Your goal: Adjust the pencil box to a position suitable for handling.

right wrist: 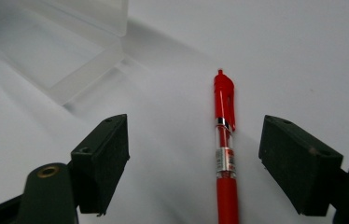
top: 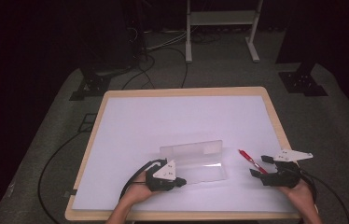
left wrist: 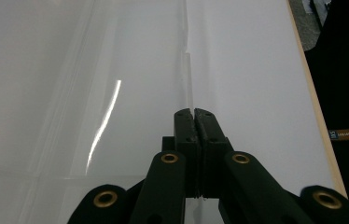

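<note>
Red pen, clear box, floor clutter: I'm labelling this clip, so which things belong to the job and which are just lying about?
In the job:
- red pen, between the open right hand-held gripper jaws
- clear plastic box, its wall pinched by the shut left hand-held gripper

Lying about:
- white frame beyond the table
- black stand feet
- loose cables on the floor

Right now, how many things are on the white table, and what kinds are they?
Red pen: 1
Clear plastic box: 1
Black gripper: 2, left gripper and right gripper
Total: 4
</note>
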`<control>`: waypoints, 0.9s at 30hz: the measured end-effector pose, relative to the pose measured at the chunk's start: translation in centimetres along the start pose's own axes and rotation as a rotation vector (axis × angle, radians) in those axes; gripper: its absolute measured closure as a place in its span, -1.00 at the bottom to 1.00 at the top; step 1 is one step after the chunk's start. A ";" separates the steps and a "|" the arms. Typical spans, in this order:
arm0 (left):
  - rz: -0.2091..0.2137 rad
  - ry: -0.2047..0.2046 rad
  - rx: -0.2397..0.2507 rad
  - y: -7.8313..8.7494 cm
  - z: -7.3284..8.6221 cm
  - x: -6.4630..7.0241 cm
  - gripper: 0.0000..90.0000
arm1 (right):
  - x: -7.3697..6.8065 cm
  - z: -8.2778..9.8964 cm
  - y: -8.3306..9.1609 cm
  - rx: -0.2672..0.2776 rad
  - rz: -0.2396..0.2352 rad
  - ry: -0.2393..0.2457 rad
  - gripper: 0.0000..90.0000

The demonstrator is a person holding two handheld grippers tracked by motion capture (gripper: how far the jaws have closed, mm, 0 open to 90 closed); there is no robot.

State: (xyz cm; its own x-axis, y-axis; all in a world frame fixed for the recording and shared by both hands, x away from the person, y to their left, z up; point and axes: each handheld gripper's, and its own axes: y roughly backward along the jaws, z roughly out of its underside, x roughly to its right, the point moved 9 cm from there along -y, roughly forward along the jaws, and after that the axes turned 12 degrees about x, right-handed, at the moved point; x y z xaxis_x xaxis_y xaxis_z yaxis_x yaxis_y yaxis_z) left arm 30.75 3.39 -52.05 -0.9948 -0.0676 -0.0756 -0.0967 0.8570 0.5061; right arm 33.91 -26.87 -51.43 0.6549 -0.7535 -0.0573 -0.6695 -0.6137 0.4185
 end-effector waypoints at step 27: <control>0.021 0.014 0.023 0.1 0.0 0.2 0.71 | 0.9 1.3 -1.1 -0.085 0.059 -0.015 0.16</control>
State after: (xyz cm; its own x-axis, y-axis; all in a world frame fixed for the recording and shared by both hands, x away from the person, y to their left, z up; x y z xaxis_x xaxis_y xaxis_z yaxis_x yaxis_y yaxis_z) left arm 30.57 3.43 -52.01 -0.9970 -0.0566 -0.0528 -0.0753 0.8698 0.4877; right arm 34.76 -27.15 -53.08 0.6096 -0.7915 -0.0436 -0.6741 -0.5466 0.4969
